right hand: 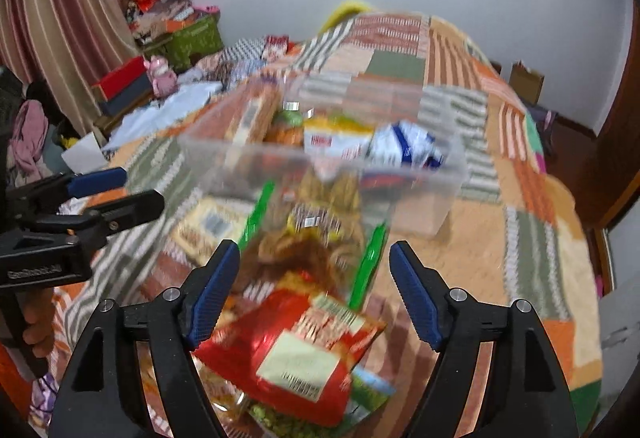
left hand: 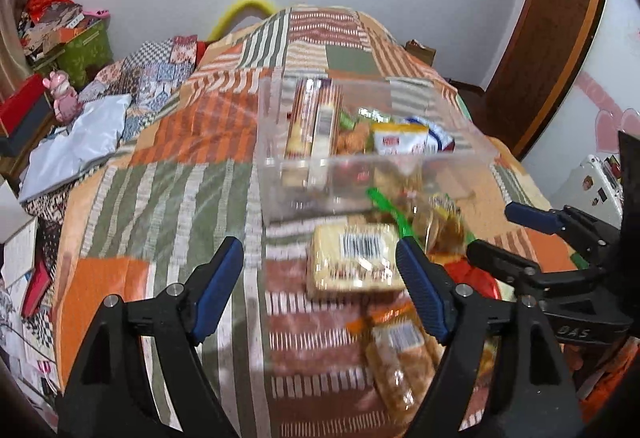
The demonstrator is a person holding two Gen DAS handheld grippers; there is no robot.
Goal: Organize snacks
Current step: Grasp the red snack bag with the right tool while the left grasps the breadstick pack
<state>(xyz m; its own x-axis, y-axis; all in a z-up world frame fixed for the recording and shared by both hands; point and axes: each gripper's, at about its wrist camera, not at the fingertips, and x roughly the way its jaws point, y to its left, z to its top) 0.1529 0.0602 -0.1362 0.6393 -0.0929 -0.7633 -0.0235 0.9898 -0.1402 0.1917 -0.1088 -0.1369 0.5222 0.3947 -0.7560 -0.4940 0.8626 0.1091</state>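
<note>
A clear plastic bin (left hand: 472, 173) (right hand: 440, 189) stands on the patchwork bedspread and holds several snack packs. In front of it lie loose snacks: a square cracker pack with a barcode (left hand: 354, 258), a green-edged clear bag of brown snacks (right hand: 316, 234) (left hand: 432, 217), a red packet (right hand: 296, 350) and a long clear biscuit pack (left hand: 400, 362). My left gripper (left hand: 320, 270) is open and empty, just left of and above the cracker pack. My right gripper (right hand: 314, 270) is open and empty above the green-edged bag and red packet; it also shows in the left wrist view (left hand: 496, 234).
The bed (right hand: 520, 222) fills most of the view. At the left are a white plastic bag (left hand: 80, 141), a pink figurine (left hand: 64, 97), red and green boxes (left hand: 84, 53) and striped curtains (right hand: 60, 17). A brown door (left hand: 552, 37) stands at the right.
</note>
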